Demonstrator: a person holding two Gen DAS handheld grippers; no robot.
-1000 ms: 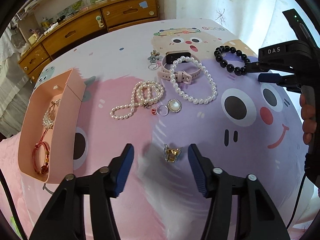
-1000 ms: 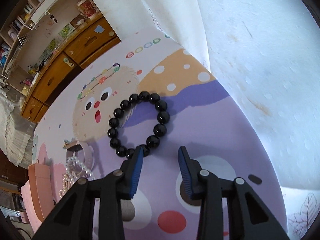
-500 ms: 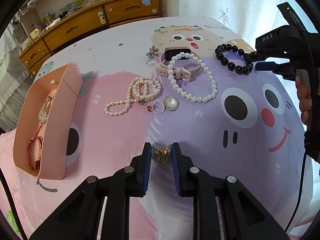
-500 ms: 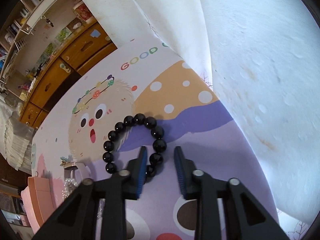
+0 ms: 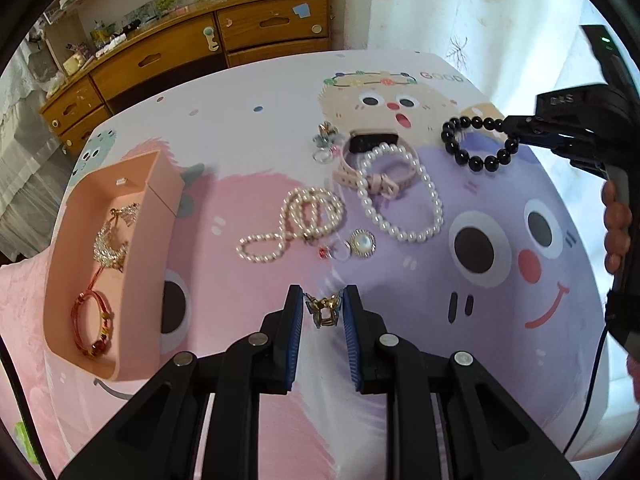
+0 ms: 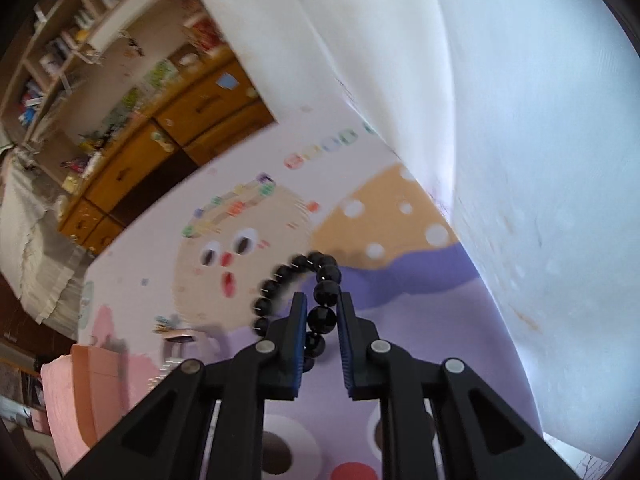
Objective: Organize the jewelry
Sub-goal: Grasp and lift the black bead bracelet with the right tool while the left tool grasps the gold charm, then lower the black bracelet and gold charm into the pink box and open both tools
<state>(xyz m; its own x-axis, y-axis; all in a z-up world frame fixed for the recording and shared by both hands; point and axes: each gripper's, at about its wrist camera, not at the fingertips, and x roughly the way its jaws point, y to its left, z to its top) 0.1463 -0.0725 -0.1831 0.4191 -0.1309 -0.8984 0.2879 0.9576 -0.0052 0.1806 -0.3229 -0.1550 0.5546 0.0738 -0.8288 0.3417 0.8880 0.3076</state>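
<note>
The open pink rectangular cardboard box (image 5: 132, 272) holds two pieces; eight lie outside it, so I judge the task barely begun. On the cartoon-printed cloth (image 5: 256, 148): two pearl strands, one pink watch, three rings, one pearl brooch. The right gripper (image 6: 322, 320) pinches the black bead bracelet (image 6: 324, 316); the left gripper (image 5: 322, 312) clamps the small gold clasp-like trinket (image 5: 323, 310).

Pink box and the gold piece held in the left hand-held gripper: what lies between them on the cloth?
Nothing: in the left wrist view only bare printed cloth lies between the pink box and the gold piece.
</note>
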